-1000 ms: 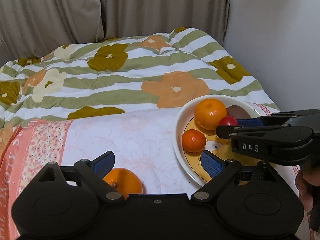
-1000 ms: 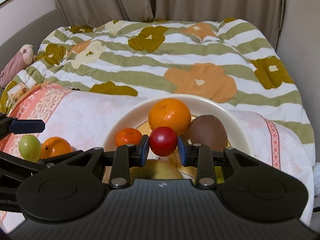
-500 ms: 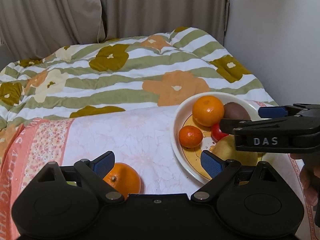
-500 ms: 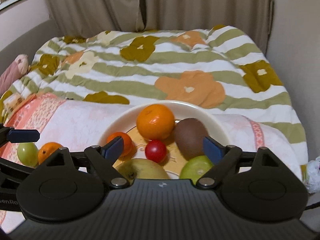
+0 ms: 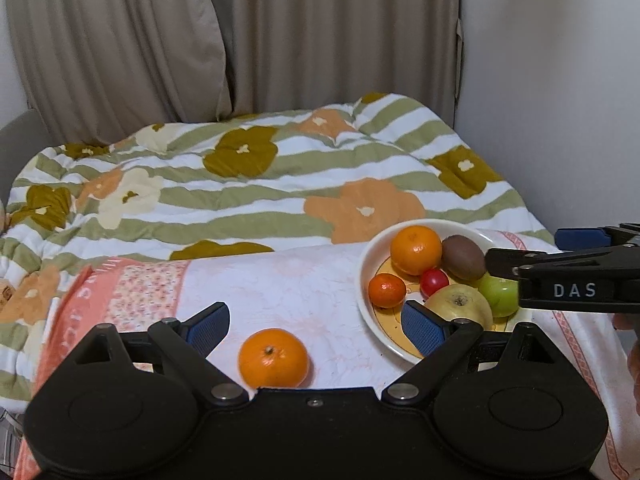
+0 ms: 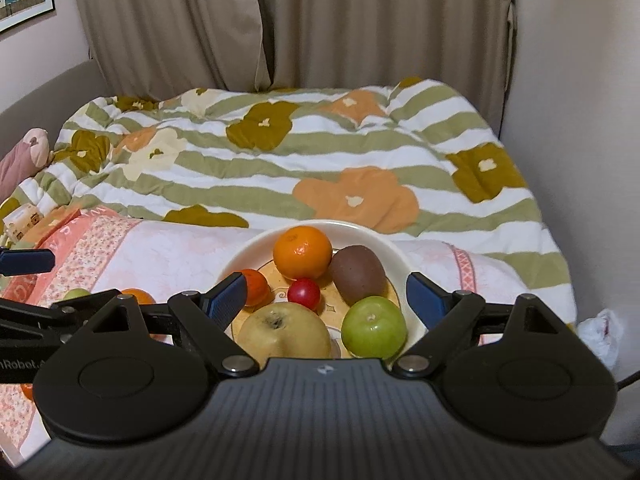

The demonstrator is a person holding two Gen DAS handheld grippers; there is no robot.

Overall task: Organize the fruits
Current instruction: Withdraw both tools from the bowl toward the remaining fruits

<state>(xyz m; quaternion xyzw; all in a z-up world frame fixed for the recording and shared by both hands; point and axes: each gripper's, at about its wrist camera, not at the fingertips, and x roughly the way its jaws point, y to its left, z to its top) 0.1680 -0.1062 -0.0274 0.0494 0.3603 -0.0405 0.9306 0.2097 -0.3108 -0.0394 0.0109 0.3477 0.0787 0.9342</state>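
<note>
A cream plate (image 6: pixel 320 224) on the pink cloth holds a big orange (image 6: pixel 303 252), a kiwi (image 6: pixel 357 275), a small red fruit (image 6: pixel 304 292), a tangerine (image 6: pixel 256 286), a yellow apple (image 6: pixel 284 332) and a green fruit (image 6: pixel 374 328). My right gripper (image 6: pixel 326 298) hovers open above the plate's near side, holding nothing. My left gripper (image 5: pixel 314 320) is open too, raised over a loose orange (image 5: pixel 273 358) lying on the cloth left of the plate (image 5: pixel 368 264). A small green fruit (image 6: pixel 76 293) lies beyond that orange (image 6: pixel 138 295), half hidden by the left gripper (image 6: pixel 44 286).
A striped flowered quilt (image 5: pixel 248 200) covers the bed behind the pink cloth (image 5: pixel 280 288). Curtains (image 5: pixel 280 40) hang at the back and a white wall (image 5: pixel 560 100) runs along the right. A plush toy (image 6: pixel 24 156) lies far left; a white bag (image 6: pixel 596 332) sits low right.
My right gripper has opened and let the small red fruit go onto the plate, then drawn back and up. The left gripper has also lifted back, showing more of the loose orange.
</note>
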